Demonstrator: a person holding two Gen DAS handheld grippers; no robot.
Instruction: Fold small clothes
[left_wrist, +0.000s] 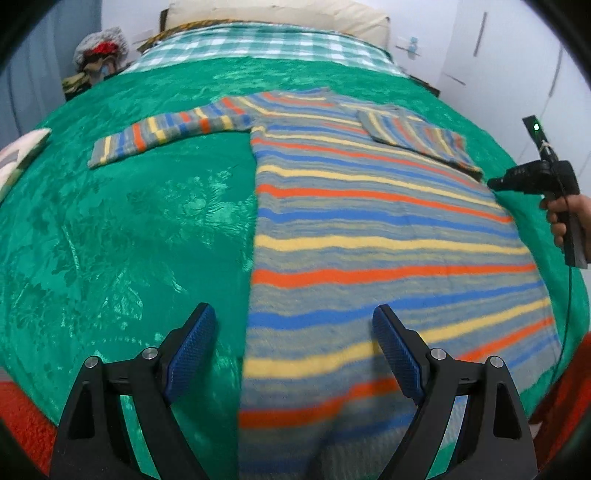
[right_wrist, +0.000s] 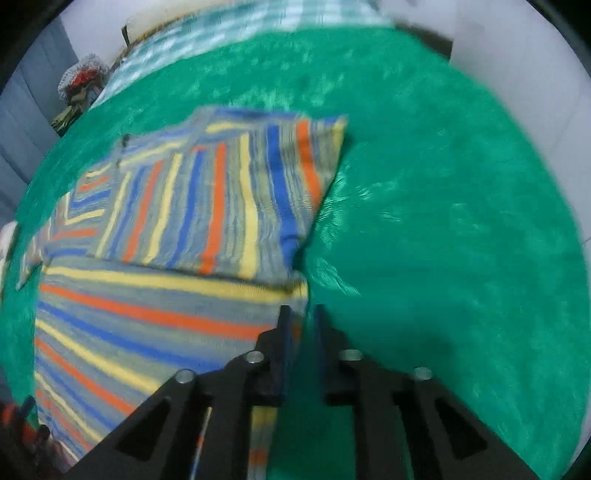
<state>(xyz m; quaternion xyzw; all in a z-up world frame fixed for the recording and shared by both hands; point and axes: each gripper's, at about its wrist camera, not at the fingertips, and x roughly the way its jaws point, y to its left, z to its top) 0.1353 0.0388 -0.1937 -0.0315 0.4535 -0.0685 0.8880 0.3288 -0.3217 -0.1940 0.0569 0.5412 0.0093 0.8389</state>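
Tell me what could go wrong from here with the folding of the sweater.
1. The left sleeve lies spread out on the blanket while the right sleeve is folded in; folding the sweater up now would likely trap it unevenly.
2. The left gripper is open over the hem's edge and might also pinch the blanket.
3. The right gripper looks nearly shut beside the sweater's edge, apparently holding nothing, so it may miss the cloth.
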